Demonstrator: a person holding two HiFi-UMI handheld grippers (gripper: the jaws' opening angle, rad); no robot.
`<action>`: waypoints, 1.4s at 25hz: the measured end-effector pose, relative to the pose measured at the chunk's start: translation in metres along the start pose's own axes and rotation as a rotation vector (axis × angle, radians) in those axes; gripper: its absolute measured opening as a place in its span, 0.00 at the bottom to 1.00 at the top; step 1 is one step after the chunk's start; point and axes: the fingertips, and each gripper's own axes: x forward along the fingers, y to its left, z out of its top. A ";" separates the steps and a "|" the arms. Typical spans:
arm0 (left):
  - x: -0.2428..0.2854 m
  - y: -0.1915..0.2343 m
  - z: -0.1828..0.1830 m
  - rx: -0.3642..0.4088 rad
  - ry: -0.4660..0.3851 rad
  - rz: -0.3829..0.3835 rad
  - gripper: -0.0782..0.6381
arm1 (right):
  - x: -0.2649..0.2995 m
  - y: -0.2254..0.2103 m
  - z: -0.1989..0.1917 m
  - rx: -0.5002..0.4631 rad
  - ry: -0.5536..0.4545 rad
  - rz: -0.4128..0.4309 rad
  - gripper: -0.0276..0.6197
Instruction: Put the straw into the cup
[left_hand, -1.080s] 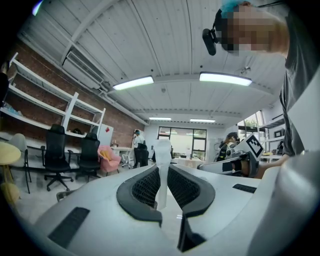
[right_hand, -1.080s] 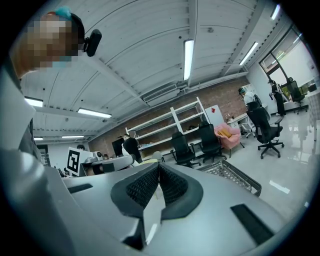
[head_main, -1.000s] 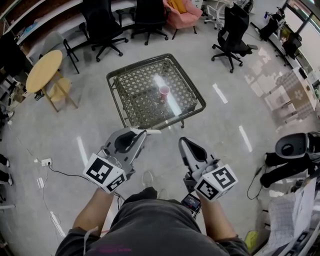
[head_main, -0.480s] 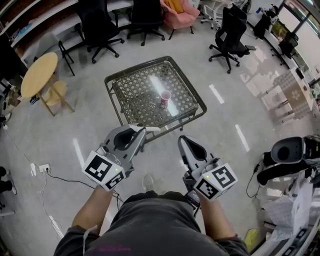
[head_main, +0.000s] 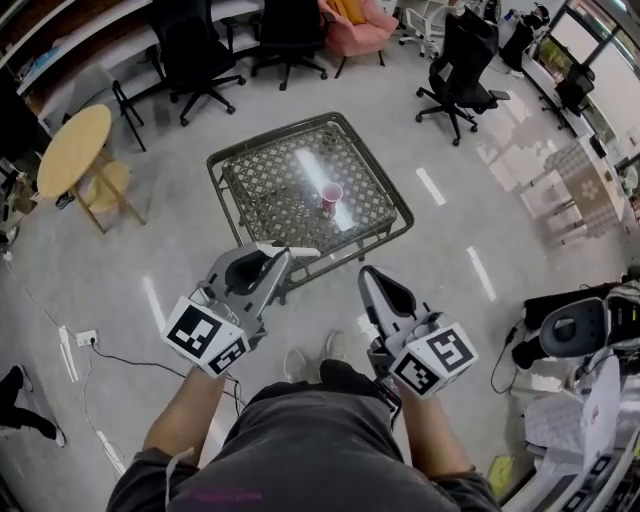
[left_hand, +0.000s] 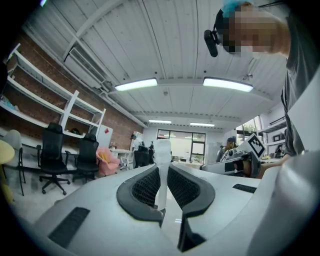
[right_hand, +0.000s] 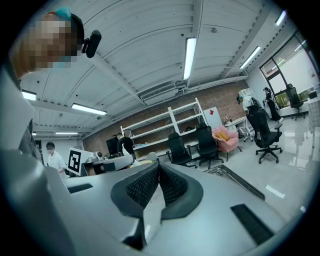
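A pink cup (head_main: 331, 195) stands upright near the middle of a low glass-topped table (head_main: 229, 159) with a lattice under the glass, out ahead of both grippers. My left gripper (head_main: 283, 252) is shut on a white straw (head_main: 303, 250) whose end pokes out past the fingertips toward the right. In the left gripper view the straw (left_hand: 161, 150) stands pinched between the dark pads of the left gripper (left_hand: 162, 170). My right gripper (head_main: 367, 273) is held beside it; in the right gripper view the right gripper (right_hand: 158, 167) has its pads together with nothing between them.
Black office chairs (head_main: 200, 50) and a pink armchair (head_main: 358, 22) stand beyond the table. A round wooden table (head_main: 72, 148) is at the left. A cable and socket (head_main: 85, 338) lie on the floor at left; a black machine (head_main: 575, 330) sits at right.
The table and cup have come slightly nearer in the head view as I step forward. Both grippers keep the same pose, the left still shut on the straw.
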 end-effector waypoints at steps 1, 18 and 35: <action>0.002 0.001 0.000 0.000 0.001 0.001 0.18 | 0.000 -0.002 0.000 0.002 0.000 -0.001 0.06; 0.087 0.034 -0.008 0.017 0.058 0.050 0.18 | 0.046 -0.091 0.012 0.052 0.012 0.059 0.06; 0.202 0.051 -0.019 0.030 0.112 0.115 0.18 | 0.079 -0.199 0.032 0.076 0.046 0.153 0.06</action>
